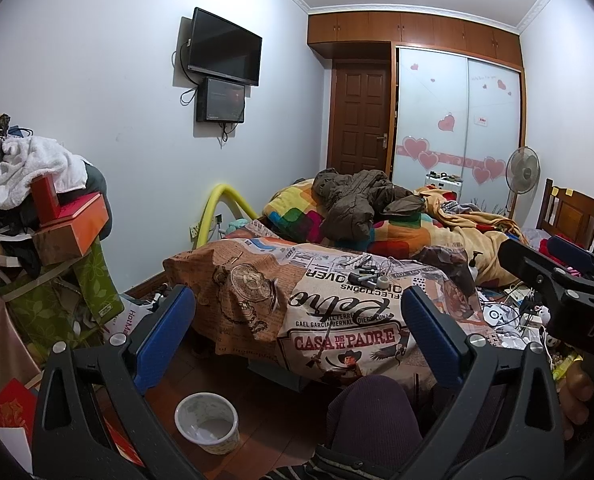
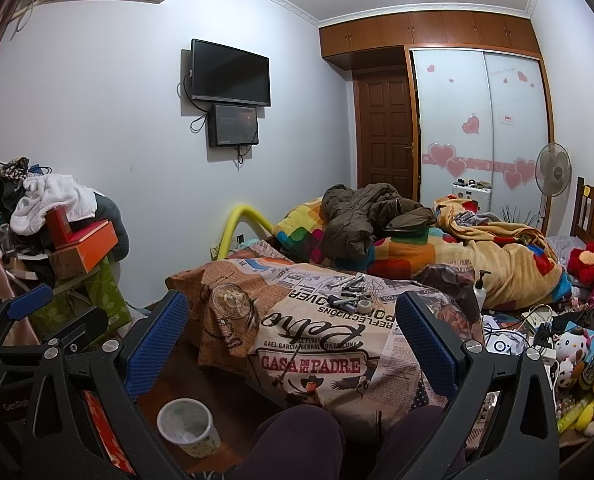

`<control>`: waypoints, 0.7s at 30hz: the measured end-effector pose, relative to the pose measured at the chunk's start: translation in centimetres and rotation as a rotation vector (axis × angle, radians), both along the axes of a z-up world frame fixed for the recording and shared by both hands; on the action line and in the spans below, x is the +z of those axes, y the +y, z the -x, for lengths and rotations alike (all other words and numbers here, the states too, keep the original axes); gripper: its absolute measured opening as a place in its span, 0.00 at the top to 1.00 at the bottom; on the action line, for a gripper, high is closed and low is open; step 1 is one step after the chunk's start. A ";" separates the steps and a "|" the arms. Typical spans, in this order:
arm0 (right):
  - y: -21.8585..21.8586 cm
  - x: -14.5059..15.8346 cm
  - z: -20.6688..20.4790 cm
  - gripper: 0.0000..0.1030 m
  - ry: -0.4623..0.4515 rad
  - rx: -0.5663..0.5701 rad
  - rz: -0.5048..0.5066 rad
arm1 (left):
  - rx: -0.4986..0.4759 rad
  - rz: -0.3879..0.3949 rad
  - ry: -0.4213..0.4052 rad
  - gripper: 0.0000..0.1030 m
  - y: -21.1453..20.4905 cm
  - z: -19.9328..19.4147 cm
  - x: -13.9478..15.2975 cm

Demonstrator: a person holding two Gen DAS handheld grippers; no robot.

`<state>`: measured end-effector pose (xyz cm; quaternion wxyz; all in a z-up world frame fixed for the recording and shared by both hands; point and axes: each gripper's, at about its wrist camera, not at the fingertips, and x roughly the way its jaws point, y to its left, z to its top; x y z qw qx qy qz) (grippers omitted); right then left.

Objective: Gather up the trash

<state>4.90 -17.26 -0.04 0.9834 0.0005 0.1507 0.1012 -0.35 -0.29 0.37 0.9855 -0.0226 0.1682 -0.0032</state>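
A small white waste bin (image 1: 207,420) stands on the wooden floor beside the bed; it also shows in the right wrist view (image 2: 187,426). Small items, tubes and a tape roll (image 1: 371,277), lie on the newspaper-print bedcover (image 1: 337,320); they also show in the right wrist view (image 2: 353,296). My left gripper (image 1: 297,308) is open and empty, held above the bed's near end. My right gripper (image 2: 291,312) is open and empty too. The right gripper's body shows at the right of the left wrist view (image 1: 557,292).
A pile of clothes and boxes (image 1: 49,208) stands at the left. Blankets and a brown jacket (image 1: 357,204) heap on the bed. Cables, toys and clutter (image 2: 569,344) lie at the right. A person's knees (image 2: 297,440) are below. A fan (image 1: 522,174) stands by the wardrobe.
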 end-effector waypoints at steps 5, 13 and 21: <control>0.0 -0.1 0.0 0.00 -0.001 0.000 0.000 | 0.001 0.000 0.000 0.00 0.0 0.0 0.0; -0.3 -0.2 -0.6 0.00 0.004 0.003 -0.015 | 0.004 -0.007 0.005 0.00 -0.3 -0.3 -0.1; -1.9 -0.6 -3.6 0.00 0.003 -0.039 -0.026 | -0.002 -0.018 0.021 0.00 -1.3 -3.4 -0.8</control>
